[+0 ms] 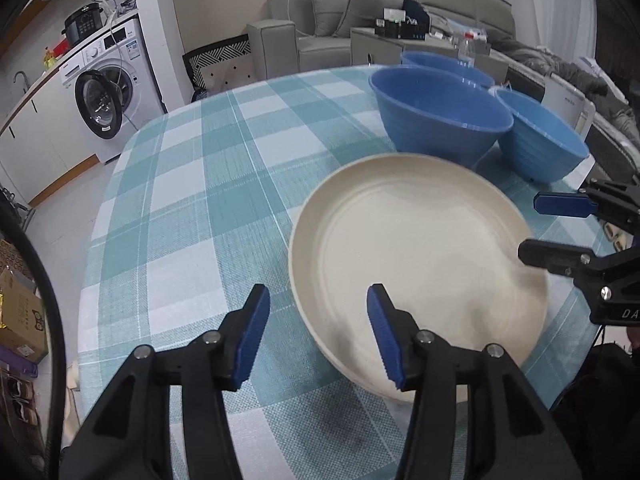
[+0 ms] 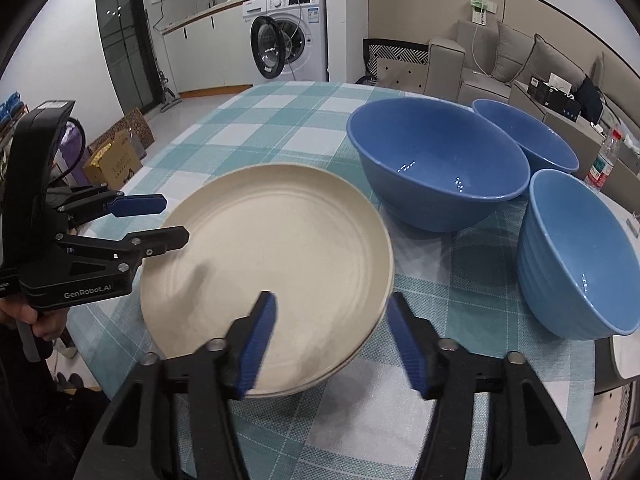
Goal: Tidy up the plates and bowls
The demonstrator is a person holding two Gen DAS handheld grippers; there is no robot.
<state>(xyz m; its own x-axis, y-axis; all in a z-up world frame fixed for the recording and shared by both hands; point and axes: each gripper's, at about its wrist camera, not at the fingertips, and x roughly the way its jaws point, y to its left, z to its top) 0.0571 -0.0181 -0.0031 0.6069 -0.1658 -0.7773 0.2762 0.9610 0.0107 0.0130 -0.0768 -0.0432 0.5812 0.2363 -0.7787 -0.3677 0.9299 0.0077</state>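
A cream plate (image 1: 416,256) (image 2: 272,256), apparently a stack of two, lies on the checked tablecloth (image 1: 200,200). My left gripper (image 1: 318,338) is open, its jaws straddling the plate's left rim; it also shows in the right wrist view (image 2: 172,218). My right gripper (image 2: 332,344) is open around the plate's right rim; it also shows in the left wrist view (image 1: 528,228). Three blue bowls stand behind: a big one (image 1: 436,116) (image 2: 436,168), one at the back (image 1: 444,66) (image 2: 528,136), and a ribbed one (image 1: 540,136) (image 2: 580,256) at the right.
The table's far edge (image 1: 256,84) faces a grey sofa (image 1: 320,28) and a washing machine (image 1: 108,84) with its door open. Cardboard boxes (image 2: 116,156) sit on the floor. A plastic bottle (image 2: 604,160) stands beyond the bowls.
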